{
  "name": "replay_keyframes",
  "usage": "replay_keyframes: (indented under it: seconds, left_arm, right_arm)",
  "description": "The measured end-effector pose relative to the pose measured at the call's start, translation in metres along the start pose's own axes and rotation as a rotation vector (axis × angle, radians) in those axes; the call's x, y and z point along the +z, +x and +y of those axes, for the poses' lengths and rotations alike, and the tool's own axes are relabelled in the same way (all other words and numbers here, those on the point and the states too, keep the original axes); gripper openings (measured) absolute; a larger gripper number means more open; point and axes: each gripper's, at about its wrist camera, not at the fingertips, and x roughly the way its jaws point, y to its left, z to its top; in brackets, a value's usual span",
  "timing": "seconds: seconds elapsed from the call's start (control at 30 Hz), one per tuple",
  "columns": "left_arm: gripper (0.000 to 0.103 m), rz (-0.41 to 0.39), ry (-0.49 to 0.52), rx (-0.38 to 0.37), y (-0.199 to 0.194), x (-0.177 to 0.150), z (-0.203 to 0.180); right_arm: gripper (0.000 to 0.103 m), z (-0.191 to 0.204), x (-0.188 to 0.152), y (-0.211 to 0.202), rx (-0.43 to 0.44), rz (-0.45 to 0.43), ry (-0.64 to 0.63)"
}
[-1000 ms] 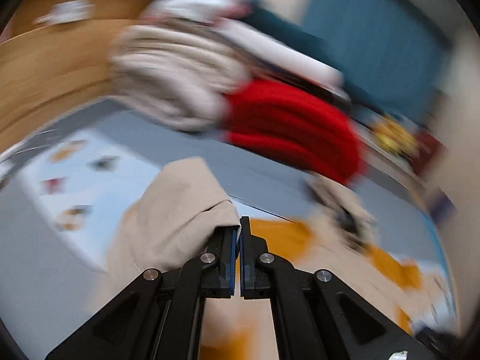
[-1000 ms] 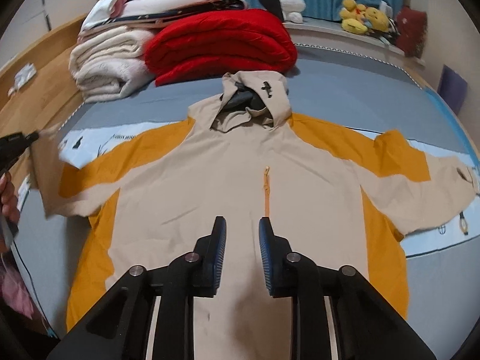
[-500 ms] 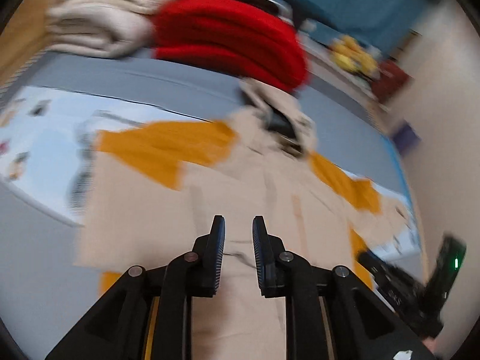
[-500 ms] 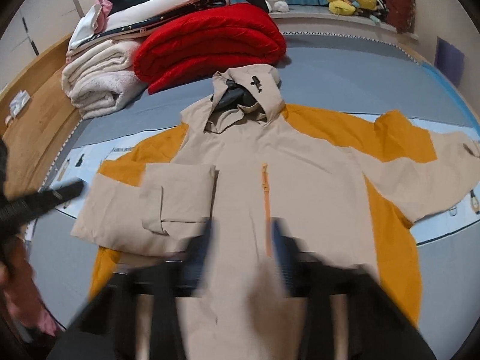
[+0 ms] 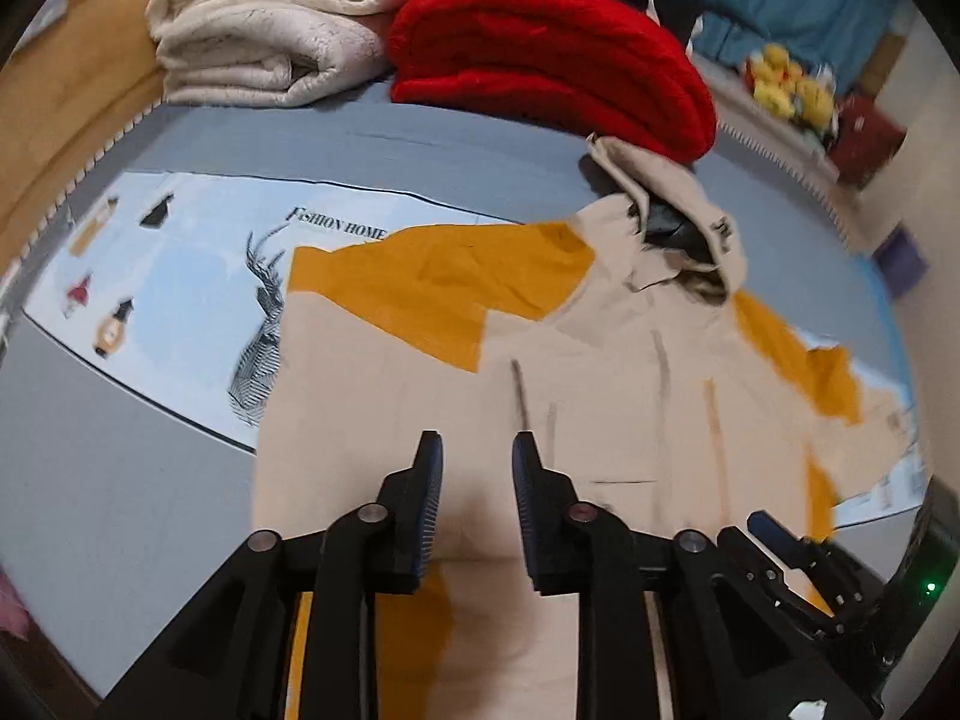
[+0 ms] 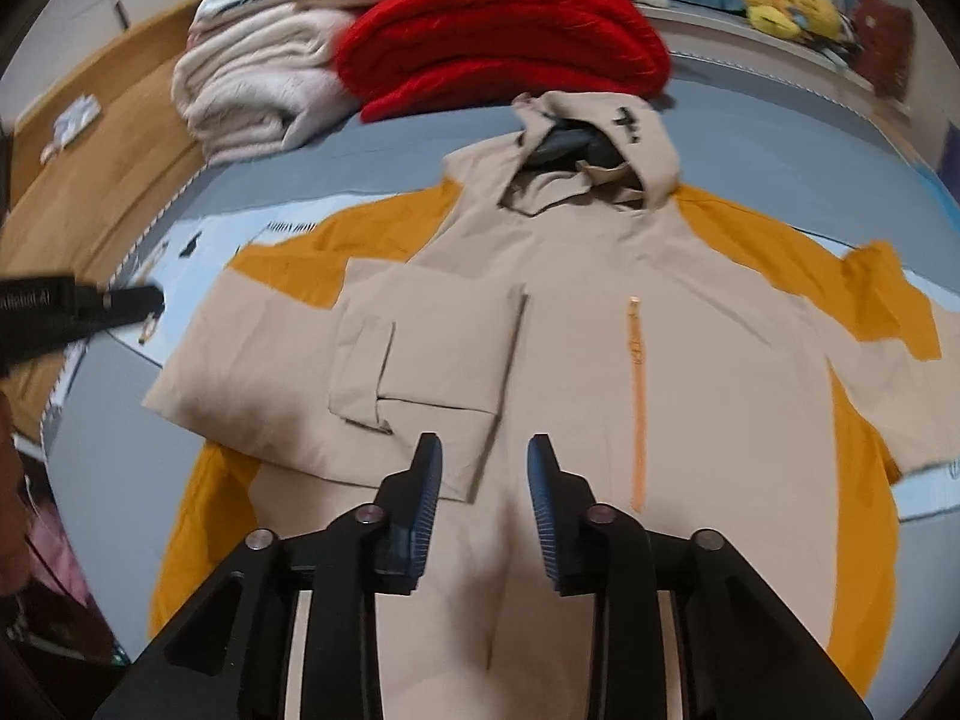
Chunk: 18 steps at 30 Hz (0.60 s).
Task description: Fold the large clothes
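Blue-grey bedding covers the bed I am working over, with a pale printed sheet laid across it. At the far end sit a folded cream fleece blanket and a folded red blanket, touching side by side. On the sheet lies my beige hooded jacket with mustard-yellow panels, front up, hood pointing toward the red blanket. One sleeve is folded in across the chest; the other sleeve lies stretched outward.

I have the left tool over the folded side of the jacket, its jaws opening, nothing between them. I have the right tool over the lower chest, beside the orange zip; its jaws are opening too, and they grip nothing. From the right view, the left tool shows as a dark blurred bar at the picture's left edge.
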Motion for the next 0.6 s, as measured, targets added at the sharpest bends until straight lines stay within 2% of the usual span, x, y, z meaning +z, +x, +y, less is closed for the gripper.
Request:
replay_keyframes:
  seconds: [0.13, 0.27, 0.5, 0.57, 0.6]
  left_arm:
    - [0.022, 0.067, -0.069, -0.046, 0.018, 0.005, 0.011]
    - [0.022, 0.058, -0.086, -0.039, 0.019, 0.012, 0.017]
    - [0.022, 0.06, -0.133, -0.048, 0.021, 0.019, 0.031]
    - [0.022, 0.06, -0.138, -0.042, 0.022, 0.02, 0.035]
    - [0.022, 0.061, -0.143, -0.04, 0.023, 0.021, 0.037]
  right_arm:
    - [0.04, 0.027, 0.001, 0.032, -0.004, 0.039, -0.101]
    - [0.041, 0.048, -0.004, 0.058, -0.059, 0.057, -0.236]
    - [0.04, 0.045, -0.011, 0.092, -0.11, 0.122, -0.272]
    - [0.026, 0.045, -0.011, 0.093, -0.095, 0.116, -0.279]
    - [0.003, 0.041, -0.009, 0.091, -0.063, 0.108, -0.244]
